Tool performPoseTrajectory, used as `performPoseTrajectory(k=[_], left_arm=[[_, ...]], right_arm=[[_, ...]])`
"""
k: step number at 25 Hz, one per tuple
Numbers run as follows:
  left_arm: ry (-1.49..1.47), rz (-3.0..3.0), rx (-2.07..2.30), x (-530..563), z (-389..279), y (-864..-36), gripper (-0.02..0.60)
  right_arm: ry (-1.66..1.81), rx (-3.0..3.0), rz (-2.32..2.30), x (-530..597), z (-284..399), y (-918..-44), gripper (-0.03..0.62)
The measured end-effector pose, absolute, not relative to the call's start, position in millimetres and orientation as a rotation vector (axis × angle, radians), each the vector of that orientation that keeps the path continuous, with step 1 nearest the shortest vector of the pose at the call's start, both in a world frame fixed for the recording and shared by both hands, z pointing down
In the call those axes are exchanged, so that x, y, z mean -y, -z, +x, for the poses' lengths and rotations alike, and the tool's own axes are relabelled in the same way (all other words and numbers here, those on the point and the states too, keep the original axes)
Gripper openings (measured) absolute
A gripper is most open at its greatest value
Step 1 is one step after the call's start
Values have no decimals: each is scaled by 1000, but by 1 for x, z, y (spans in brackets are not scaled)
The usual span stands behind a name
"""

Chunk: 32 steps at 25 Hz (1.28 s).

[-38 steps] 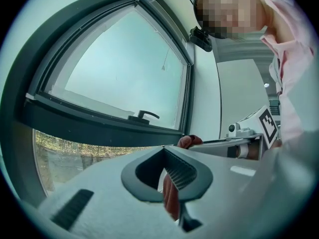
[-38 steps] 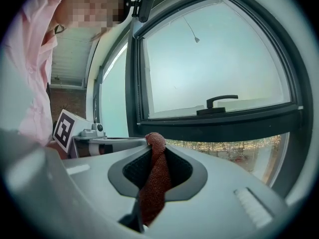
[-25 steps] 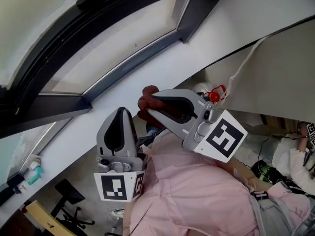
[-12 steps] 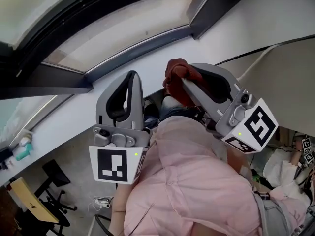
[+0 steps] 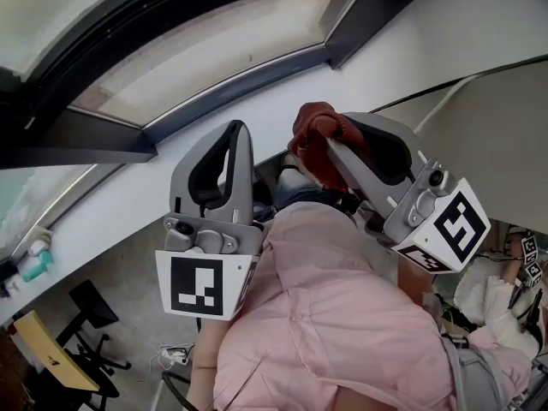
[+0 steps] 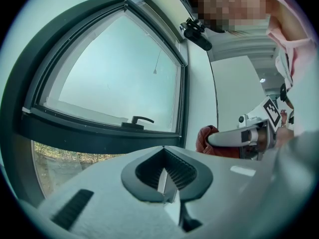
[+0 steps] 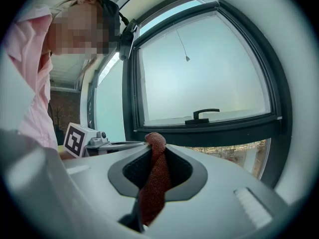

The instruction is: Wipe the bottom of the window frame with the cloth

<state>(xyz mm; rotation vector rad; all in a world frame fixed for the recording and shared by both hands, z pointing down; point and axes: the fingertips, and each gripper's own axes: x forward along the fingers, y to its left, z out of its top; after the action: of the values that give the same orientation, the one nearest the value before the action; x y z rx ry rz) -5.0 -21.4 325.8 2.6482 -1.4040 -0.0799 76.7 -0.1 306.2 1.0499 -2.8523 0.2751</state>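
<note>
Raised side by side beneath one dark window frame (image 5: pixel 231 88): two grey claws, each backed by a single cube of black-and-white square markers, one cube (image 5: pixel 204 285) at left, the other (image 5: pixel 445 229) at right. Printed on the cube faces, blocky code patterns only.

Pinched in the right claw (image 5: pixel 330 144): one rust-red cloth (image 5: pixel 310 128), bunched into a knob at the tip and, in the right gripper view, trailing down between the clamped jaws. Held up in front of the white wall below the frame's bottom rail, apart from the dark rail itself.

Pressed together on nothing, just beside the right one: the left claw (image 5: pixel 237 135).

Mounted on the bottom rail: one black handle (image 7: pixel 204 114).

Behind both claws: pink sleeves (image 5: pixel 325 315).
</note>
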Motion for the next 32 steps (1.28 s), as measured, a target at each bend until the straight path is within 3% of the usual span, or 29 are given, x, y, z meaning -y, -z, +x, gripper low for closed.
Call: performPoseTrajectory(k=[32], left_arm=[[114, 2640, 1401, 27, -21, -327, -2]], right_arm=[[-251, 2816, 1031, 8, 60, -312, 52]])
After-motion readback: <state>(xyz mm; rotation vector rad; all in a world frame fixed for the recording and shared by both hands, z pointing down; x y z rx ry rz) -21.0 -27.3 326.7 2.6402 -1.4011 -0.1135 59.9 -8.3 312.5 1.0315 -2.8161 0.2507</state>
